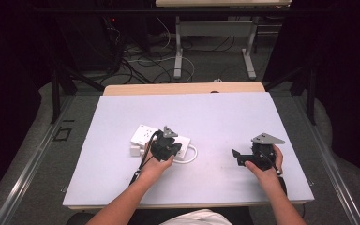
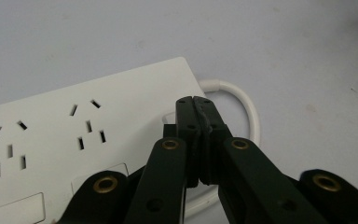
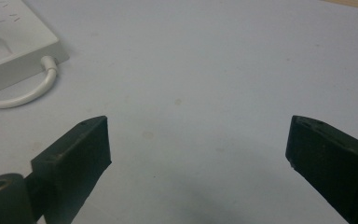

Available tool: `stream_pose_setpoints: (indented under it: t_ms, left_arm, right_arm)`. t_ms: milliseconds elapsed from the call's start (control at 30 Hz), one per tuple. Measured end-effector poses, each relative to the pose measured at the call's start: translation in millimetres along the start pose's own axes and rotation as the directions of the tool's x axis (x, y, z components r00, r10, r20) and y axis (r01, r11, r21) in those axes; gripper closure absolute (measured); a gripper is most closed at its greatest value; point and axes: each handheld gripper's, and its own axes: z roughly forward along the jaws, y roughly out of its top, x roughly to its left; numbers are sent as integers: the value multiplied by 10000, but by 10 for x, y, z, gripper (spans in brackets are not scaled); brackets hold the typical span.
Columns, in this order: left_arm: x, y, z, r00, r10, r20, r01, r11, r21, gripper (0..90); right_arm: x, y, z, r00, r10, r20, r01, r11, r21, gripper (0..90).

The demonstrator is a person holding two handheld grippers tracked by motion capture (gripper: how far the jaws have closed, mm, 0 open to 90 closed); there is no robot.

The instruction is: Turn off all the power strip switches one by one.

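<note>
Your left gripper had its jaws pressed together, empty, tips right over the power strip near its cord end, long axis running off leftward. Right gripper sat spread wide, well apart.

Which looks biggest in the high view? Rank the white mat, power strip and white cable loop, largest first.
1. white mat
2. power strip
3. white cable loop
The left gripper covers part of the strip.
</note>
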Motion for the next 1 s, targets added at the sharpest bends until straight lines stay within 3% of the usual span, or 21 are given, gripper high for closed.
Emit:
stream_pose_setpoints:
  t_ms: [333, 533, 667, 800, 1000]
  left_arm:
    - [-5, 6, 84, 9999, 100, -107, -97, 9995, 296, 900]
    - [5, 19, 89, 9999, -88, -59, 90, 9990, 429, 900]
    - [-25, 14, 104, 9999, -22, -171, 31, 9988, 491, 900]
    - [-57, 37, 112, 9986, 337, -408, -310, 9973, 659, 900]
    - [-62, 52, 125, 9988, 167, -452, -133, 9972, 736, 900]
  right_arm:
    - [-5, -5, 5, 10000, 62, -60, -62, 10000, -11, 60]
    - [-6, -5, 3, 9998, 184, -40, -184, 9998, 42, 60]
    - [-8, -4, 1, 9998, 175, -41, -175, 9998, 38, 60]
    - [-4, -2, -1, 9998, 186, -51, -186, 9998, 30, 60]
    - [-5, -4, 3, 9999, 145, -73, -145, 9999, 37, 60]
